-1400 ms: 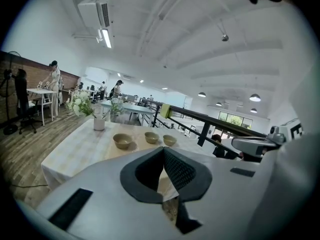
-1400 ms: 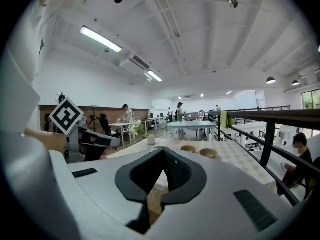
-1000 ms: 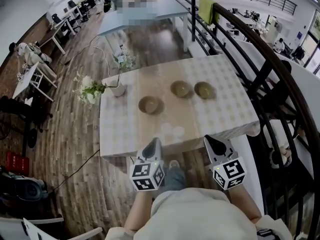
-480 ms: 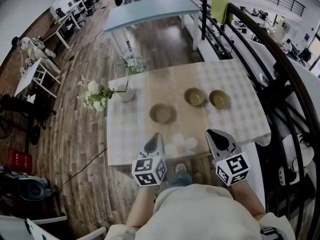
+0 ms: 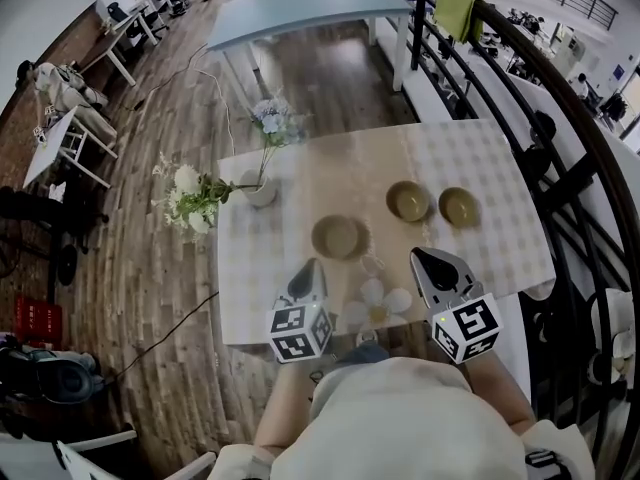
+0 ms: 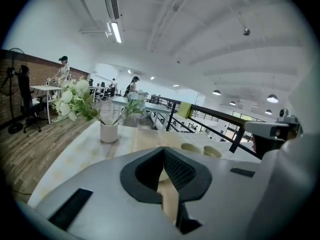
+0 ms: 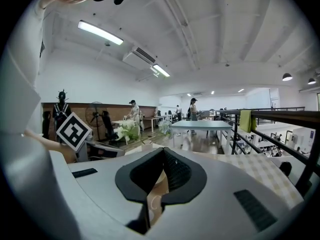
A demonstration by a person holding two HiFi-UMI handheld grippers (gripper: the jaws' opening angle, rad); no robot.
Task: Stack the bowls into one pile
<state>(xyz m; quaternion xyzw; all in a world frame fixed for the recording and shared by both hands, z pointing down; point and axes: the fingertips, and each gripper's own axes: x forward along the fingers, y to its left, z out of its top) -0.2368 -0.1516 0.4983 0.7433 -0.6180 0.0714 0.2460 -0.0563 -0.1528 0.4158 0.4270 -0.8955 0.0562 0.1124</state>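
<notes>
Three olive-brown bowls stand apart on the checked tablecloth: one near the middle (image 5: 339,236), one further right (image 5: 408,200) and one at the far right (image 5: 459,206). None sits inside another. My left gripper (image 5: 310,266) hovers over the table's near edge, just short of the middle bowl, jaws shut and holding nothing. The right gripper (image 5: 420,257) hangs over the near edge below the two right bowls, also shut and holding nothing. In the left gripper view the shut jaws (image 6: 163,149) point past two bowls (image 6: 190,147) (image 6: 212,151). The right gripper view shows shut jaws (image 7: 163,150).
A white vase of flowers (image 5: 258,190) stands at the table's left side, also in the left gripper view (image 6: 108,132). A black railing (image 5: 520,78) runs along the right. A blue table (image 5: 300,8) stands beyond. A flower print (image 5: 375,303) marks the cloth between the grippers.
The table and bowls have drawn nearer in the head view. Both grippers have come forward from short of the table to over its near edge, jaws shut throughout.
</notes>
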